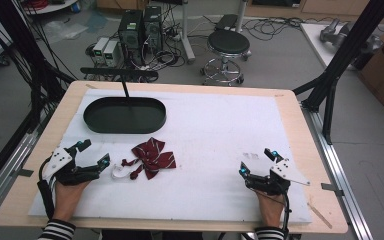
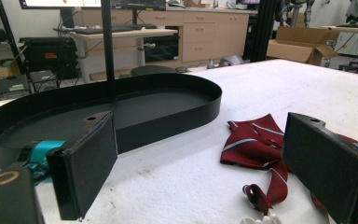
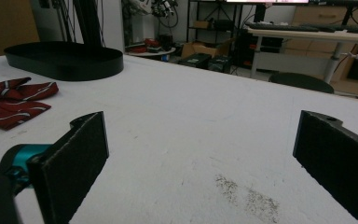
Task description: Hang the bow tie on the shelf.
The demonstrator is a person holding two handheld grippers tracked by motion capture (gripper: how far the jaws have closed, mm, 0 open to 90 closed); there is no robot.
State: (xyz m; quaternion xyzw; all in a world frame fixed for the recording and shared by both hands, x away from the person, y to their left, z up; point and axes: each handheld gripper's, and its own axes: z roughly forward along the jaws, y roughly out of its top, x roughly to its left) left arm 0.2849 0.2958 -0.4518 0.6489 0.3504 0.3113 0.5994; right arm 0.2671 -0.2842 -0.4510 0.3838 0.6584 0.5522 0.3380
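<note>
Surface: a wooden surface (image 1: 300, 125) is seen from the high view, and most of it is covered by a white sheet (image 1: 215, 130).
Tray: a black oval tray (image 1: 124, 115) is placed on the far left part of the sheet; a thin black post rises at its far side. In the left gripper view the tray (image 2: 168, 109) is seen to be shallow, with nothing lying in the part that is visible.
Bow tie: a dark red bow tie (image 1: 152, 156) with pale stripes is laid flat on the sheet, in front of the tray and apart from it. A white strap end (image 1: 118, 172) is attached at its near left side.
Left gripper: the left gripper (image 1: 95, 152) is held low over the near left part of the sheet, just beside the bow tie. Its fingers (image 2: 87, 163) are spread wide apart and nothing is held between them. In the left gripper view the bow tie (image 2: 256, 142) is seen ahead between the two fingers and near the right one.
Right gripper: the right gripper (image 1: 256, 161) is held at the near right part of the sheet, well apart from the bow tie. Its fingers (image 3: 72, 161) are also spread wide, with only bare sheet between them. A grey speckled mark (image 3: 249, 196) is seen on the sheet there.
Hands: each gripper is held from behind by a hand, and striped sleeves are visible at the bottom edge.
</note>
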